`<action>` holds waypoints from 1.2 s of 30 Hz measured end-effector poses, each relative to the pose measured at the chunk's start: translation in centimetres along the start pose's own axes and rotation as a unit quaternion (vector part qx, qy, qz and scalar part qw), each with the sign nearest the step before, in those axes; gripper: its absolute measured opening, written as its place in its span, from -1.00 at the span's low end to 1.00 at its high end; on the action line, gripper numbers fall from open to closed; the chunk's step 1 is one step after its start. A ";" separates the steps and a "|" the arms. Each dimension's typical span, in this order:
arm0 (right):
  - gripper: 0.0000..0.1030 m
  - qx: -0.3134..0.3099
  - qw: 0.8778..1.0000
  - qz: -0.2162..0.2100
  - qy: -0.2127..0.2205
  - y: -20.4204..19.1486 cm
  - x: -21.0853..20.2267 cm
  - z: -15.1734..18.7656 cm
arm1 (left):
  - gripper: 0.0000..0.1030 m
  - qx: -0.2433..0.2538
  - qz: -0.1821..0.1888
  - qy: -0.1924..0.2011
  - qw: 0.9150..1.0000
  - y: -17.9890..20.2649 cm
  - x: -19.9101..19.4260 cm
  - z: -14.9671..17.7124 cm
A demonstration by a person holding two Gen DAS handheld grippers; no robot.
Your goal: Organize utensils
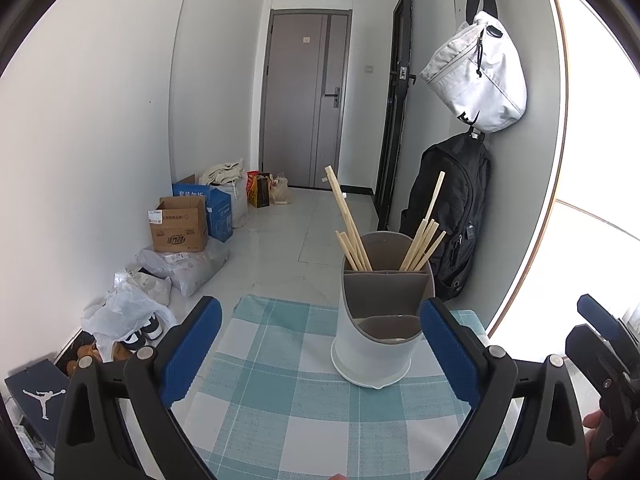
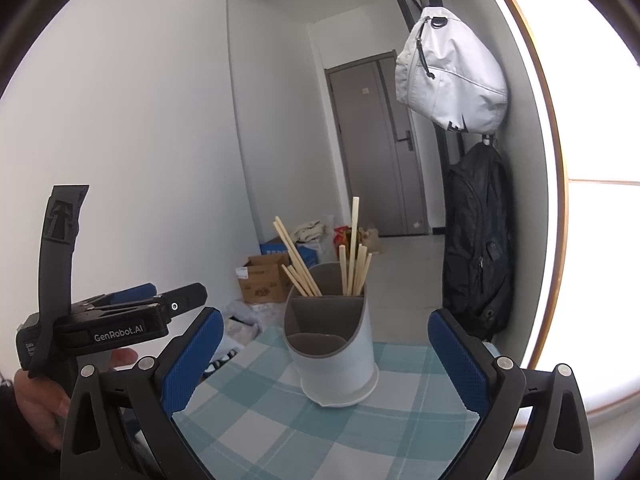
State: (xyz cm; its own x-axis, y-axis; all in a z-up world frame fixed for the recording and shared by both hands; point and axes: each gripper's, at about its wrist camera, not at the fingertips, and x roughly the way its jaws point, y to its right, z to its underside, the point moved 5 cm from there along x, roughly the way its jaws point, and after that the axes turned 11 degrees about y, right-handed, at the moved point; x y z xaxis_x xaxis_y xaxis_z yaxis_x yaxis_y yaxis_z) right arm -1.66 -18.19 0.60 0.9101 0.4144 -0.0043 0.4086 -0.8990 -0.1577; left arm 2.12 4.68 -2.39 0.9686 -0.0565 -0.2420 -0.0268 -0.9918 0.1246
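So the worktop (image 1: 280,412) is covered by a teal checked cloth, and the utensil holder (image 1: 376,336) is parked on it toward the far edge. Chopsticks (image 1: 352,232) are stuck upright in the holder's two back compartments, and the front compartment looks bare. The left tool (image 1: 320,344) is held wide apart just in front of the holder, nothing gripped. Same for the right tool (image 2: 326,364), spread and pointed at the holder.
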 end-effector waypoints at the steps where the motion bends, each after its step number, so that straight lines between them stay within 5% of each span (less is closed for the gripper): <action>1: 1.00 0.000 1.000 0.000 -0.001 0.0 0.0 0.0 | 0.89 -0.001 -0.001 0.000 1.000 0.0 0.0 0.0; 36: 1.00 0.000 1.000 0.002 -0.007 0.2 -0.1 0.3 | 0.89 0.004 0.005 -0.008 1.000 1.0 0.2 0.8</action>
State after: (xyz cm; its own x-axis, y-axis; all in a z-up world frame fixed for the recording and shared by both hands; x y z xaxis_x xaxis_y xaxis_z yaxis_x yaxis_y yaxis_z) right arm -1.73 -18.37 0.28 0.9107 0.4128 -0.0179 0.4050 -0.9004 -0.1587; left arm 2.12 3.61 -3.13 0.9644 -0.0683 -0.2557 -0.0384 -0.9920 0.1204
